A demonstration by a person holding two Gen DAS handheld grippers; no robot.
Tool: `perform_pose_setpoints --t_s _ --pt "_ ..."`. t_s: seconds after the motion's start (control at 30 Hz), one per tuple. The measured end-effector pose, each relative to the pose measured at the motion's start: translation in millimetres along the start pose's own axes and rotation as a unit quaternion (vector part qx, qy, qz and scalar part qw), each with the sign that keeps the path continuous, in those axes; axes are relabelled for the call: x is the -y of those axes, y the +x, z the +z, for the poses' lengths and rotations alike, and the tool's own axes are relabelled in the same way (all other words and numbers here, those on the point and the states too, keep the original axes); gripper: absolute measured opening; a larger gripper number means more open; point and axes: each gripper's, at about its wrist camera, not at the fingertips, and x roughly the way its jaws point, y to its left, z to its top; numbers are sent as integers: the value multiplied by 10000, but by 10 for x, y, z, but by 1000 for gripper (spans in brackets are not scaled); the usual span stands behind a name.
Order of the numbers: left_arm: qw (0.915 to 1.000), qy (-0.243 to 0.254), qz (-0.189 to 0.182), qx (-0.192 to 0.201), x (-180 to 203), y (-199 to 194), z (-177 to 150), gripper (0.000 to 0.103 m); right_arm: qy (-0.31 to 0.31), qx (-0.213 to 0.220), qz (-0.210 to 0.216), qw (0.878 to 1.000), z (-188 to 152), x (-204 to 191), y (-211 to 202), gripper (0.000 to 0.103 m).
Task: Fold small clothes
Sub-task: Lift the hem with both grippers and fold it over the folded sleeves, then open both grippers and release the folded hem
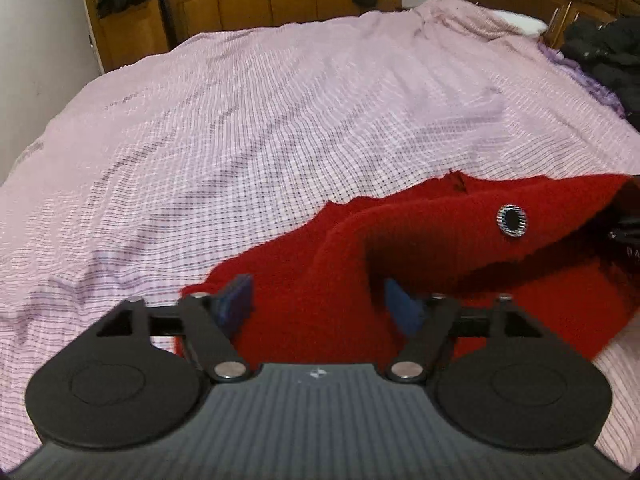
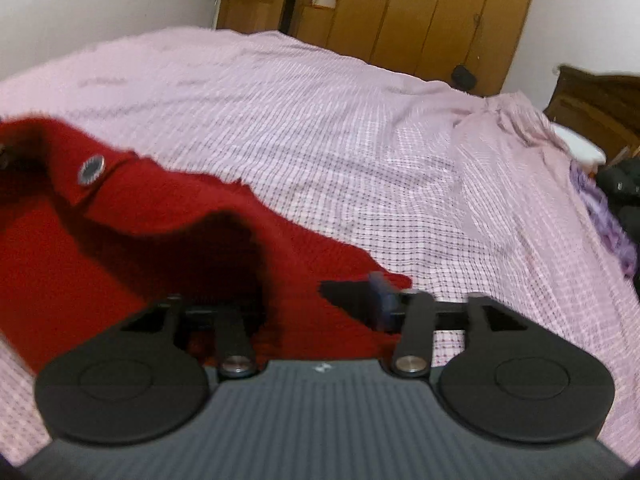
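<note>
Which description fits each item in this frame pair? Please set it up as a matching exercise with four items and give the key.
Items:
1. red garment
2. bedsheet
3. wardrobe
4. button

Descriptions:
A. pale pink check, spread over the bed
B. round, dark centre with a shiny rim, on a raised flap
C. brown wood, against the far wall
D. fuzzy fabric lying between the open fingers of the left tool

Pairs: 1-D, 2-A, 3-C, 4-B

The right tool is also open over the garment's edge.
</note>
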Motion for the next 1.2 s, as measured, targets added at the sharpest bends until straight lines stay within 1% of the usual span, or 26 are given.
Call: perform_pose_setpoints --t_s 0.07,0.17,0.23,0.3,0.33,0.37,0.4,0.47,0.5,0.53,0.6,0.67,0.73,0.77,0.8,0.87,0.93,0.97,1.0,1.03,1.07,1.1,1.2 --pt "9999 44 -149 9 -75 -105 -15 85 230 -38 142 9996 27 114 -5 58" --pt "9991 173 -392 43 -167 -141 23 85 415 -176 355 9984 75 216 86 58" --pt "9978 248 -615 26 -224 -80 81 86 435 -293 479 9975 139 237 195 58" --pt "9968 284 -732 -118 -288 60 171 86 518 -442 664 9955 232 273 295 58" --pt "9968 270 -729 -172 -326 129 216 86 634 -484 800 9936 283 298 330 58" --pt "9975 264 -629 -200 -370 202 268 86 764 -536 977 9908 342 337 383 58" --pt "9984 278 -469 -174 -401 244 306 85 875 -601 1131 9879 400 377 438 58" --pt "9997 239 6 -93 -486 343 388 86 956 -733 1314 9840 483 428 536 58" --pt "9998 142 52 -118 -541 386 421 85 963 -809 1379 9824 514 440 585 58" --pt "9998 -32 -14 -218 -616 430 447 85 980 -877 1433 9809 533 448 627 58" --pt "9967 -472 -335 -566 -765 516 485 85 1071 -1039 1502 9773 543 456 682 58" --pt "9920 -781 -490 -867 -850 569 499 85 1292 -1253 1584 9708 560 485 729 58" --pt "9858 -1033 -407 -1258 -891 612 504 85 1512 -1361 1548 9668 576 525 746 58" --pt "9827 -1144 -389 -1404 -906 617 510 85 1657 -1434 1516 9638 581 550 745 58" --pt "9809 -1217 -391 -1468 -902 605 499 85 1818 -1485 1511 9602 580 580 738 58" --pt "9777 -1315 -293 -1613 -894 584 483 85 2321 -1650 1480 9471 577 668 719 58" --pt "9733 -1398 -158 -1815 -869 586 475 85 2848 -1814 1442 9302 602 759 687 58" --pt "9708 -1443 -157 -1907 -857 595 480 85 2981 -1846 1417 9257 640 787 657 58" --pt "9696 -1465 -164 -1954 -852 590 475 85 3031 -1829 1377 9251 696 804 594 59" --pt "9682 -1475 -187 -2010 -830 602 468 85 2990 -1783 1314 9282 751 810 524 62" --pt "9670 -1476 -198 -2066 -814 614 473 85 2910 -1748 1213 9328 806 814 452 70" --pt "9670 -1436 -172 -2096 -795 626 476 85 2846 -1730 1127 9362 842 821 392 76" --pt "9658 -1386 -18 -2189 -760 683 463 83 2602 -1871 1101 9408 839 846 292 75"
